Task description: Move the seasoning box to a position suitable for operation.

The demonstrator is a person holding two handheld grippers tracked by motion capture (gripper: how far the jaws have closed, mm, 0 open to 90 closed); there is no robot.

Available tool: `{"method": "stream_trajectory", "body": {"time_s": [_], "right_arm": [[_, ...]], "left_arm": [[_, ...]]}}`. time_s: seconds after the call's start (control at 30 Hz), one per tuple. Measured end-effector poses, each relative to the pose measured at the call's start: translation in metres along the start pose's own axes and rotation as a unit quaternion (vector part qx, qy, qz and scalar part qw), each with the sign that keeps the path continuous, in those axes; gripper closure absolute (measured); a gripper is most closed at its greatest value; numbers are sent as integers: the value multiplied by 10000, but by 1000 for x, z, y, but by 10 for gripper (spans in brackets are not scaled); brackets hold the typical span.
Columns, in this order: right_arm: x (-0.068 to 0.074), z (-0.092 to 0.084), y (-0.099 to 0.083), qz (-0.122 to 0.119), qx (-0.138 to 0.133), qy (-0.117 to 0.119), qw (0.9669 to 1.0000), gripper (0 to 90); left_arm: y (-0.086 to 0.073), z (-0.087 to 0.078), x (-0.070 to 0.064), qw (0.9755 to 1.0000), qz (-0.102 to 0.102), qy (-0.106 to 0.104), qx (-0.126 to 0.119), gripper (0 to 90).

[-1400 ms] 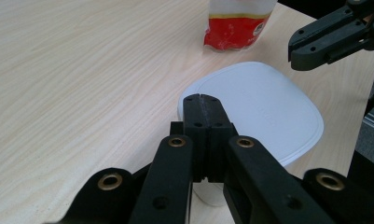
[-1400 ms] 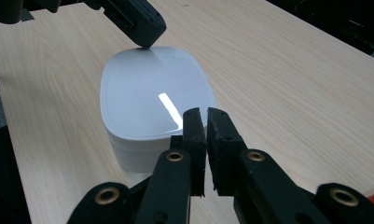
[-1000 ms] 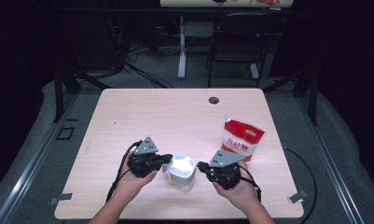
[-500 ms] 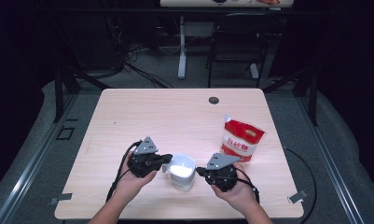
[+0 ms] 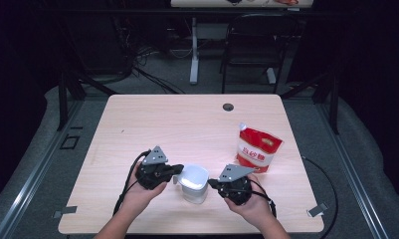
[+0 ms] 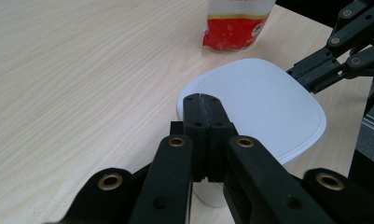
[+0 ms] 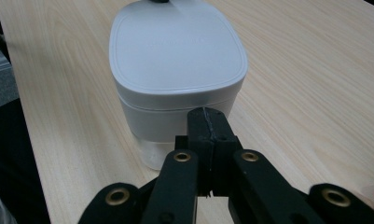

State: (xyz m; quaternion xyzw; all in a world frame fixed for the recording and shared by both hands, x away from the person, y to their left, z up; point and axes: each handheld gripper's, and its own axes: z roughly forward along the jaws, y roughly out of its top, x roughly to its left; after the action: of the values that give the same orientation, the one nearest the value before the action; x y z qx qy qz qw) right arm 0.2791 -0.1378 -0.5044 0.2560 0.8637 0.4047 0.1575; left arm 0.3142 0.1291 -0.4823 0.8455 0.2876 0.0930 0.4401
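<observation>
A: Where does the white container [image 5: 193,182] sit?

B: Near the front edge of the bench [image 5: 177,124], between the two hands; it stands upright with its white lid [image 7: 175,46] on; below the white upper part the body looks clear, seen from the right gripper view.

A: And the left tool [image 5: 177,169]?

B: Clenched, jaws pressed flat together with nothing between them; in the left gripper view [image 6: 204,105] the closed tips reach the near rim of the lid; whether they actually touch it I cannot tell; the left hand [image 5: 137,194] holds it from the container's left side.

A: The right tool [image 5: 212,183]?

B: Also clenched on nothing; its jaws have just been closing the last little way, with no thing between them; in the right gripper view [image 7: 207,122] the shut tips sit right at the container's side wall, just under the lid's edge; contact is not clear; the right hand [image 5: 251,206] comes in from the container's right.

A: Anything else on the bench?

B: A red and white pouch [image 5: 257,148] stands to the right and further back, apart from the container; a small dark round hole [image 5: 228,107] sits near the far edge.

A: Do the tools meet?

B: No; the container stands between them.
</observation>
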Motion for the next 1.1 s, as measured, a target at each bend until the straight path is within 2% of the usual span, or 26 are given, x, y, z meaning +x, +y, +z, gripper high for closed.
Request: {"method": "stream_trajectory", "body": {"time_s": [0.33,1.1], "right_arm": [[1,0,0,-40,7,18,10000,900],[1,-1,2,54,-144,98,9998,900]], "left_arm": [[-1,0,0,10000,-29,0,-16,900],[-1,0,1,10000,-40,14,-15,900]]}}
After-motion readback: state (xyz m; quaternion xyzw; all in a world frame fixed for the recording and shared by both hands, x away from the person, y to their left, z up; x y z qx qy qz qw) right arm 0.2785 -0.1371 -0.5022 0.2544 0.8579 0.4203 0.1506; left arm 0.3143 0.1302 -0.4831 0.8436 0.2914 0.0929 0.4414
